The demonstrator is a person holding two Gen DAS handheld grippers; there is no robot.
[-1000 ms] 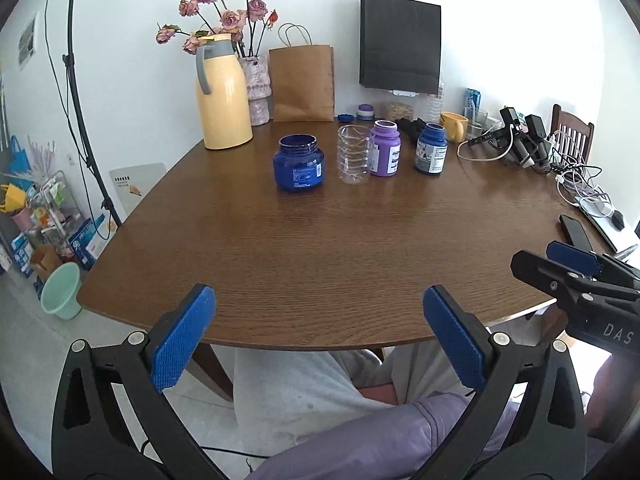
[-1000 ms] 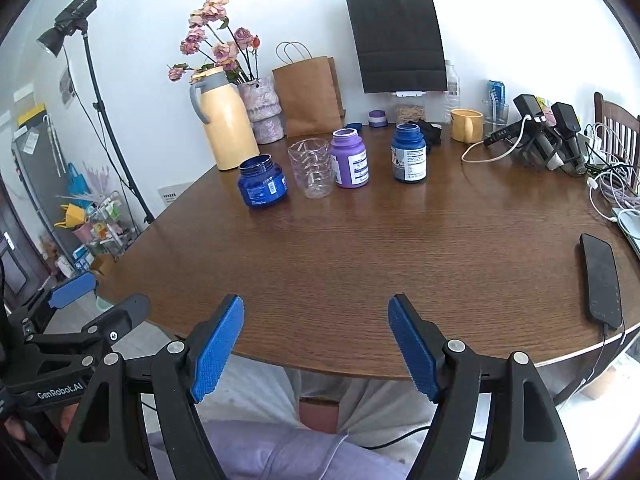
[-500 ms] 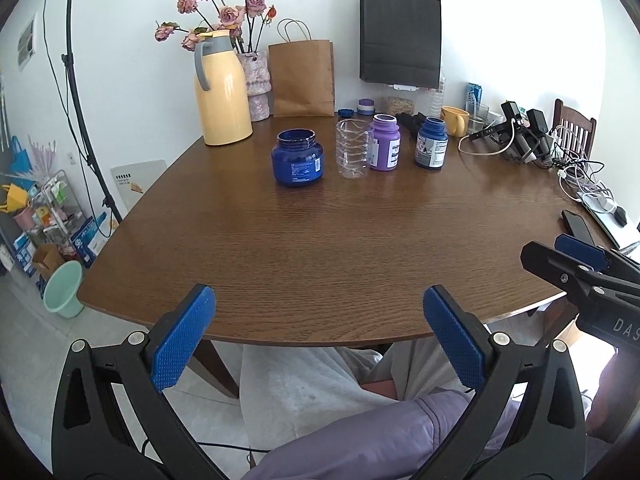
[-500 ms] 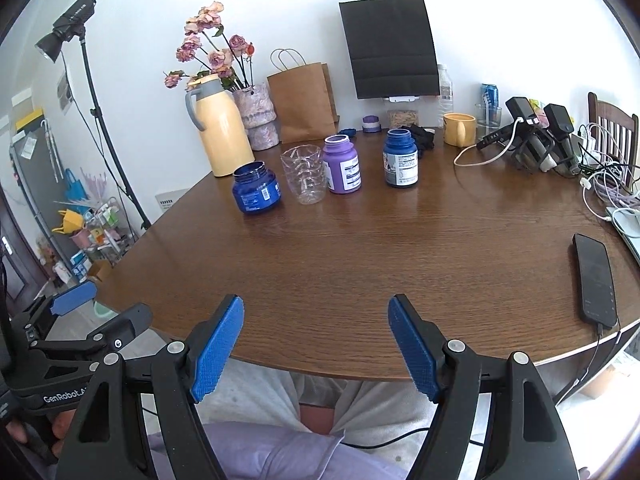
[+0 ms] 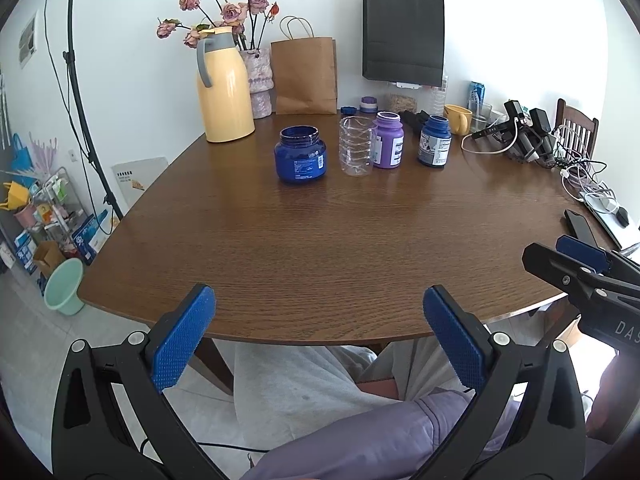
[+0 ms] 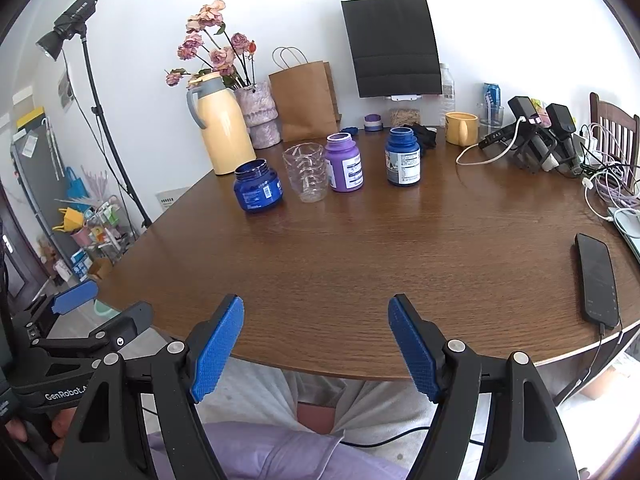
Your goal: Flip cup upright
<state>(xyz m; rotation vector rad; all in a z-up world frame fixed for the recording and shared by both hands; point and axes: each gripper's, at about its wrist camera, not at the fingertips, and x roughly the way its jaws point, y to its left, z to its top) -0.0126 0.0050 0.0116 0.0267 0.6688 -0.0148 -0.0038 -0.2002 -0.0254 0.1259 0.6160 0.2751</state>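
Note:
A clear ribbed plastic cup [image 5: 357, 146] stands on the far part of the brown table [image 5: 320, 240], between a dark blue jar [image 5: 300, 155] and a purple bottle [image 5: 388, 140]. In the right wrist view the cup [image 6: 307, 178] shows its wide rim on top. My left gripper [image 5: 318, 332] is open and empty at the table's near edge. My right gripper [image 6: 316, 344] is open and empty too, also at the near edge. Both are far from the cup.
A blue bottle [image 6: 403, 156], a yellow jug [image 5: 224, 88], a flower vase, paper bags and a yellow mug [image 6: 461, 128] stand at the back. Chargers and cables [image 6: 536, 140] and a phone [image 6: 597, 280] lie at the right. My lap is below the table edge.
Both grippers have drawn back and risen a little, so the table looks slightly farther and lower. Nothing on the table has moved. Both grippers stay open.

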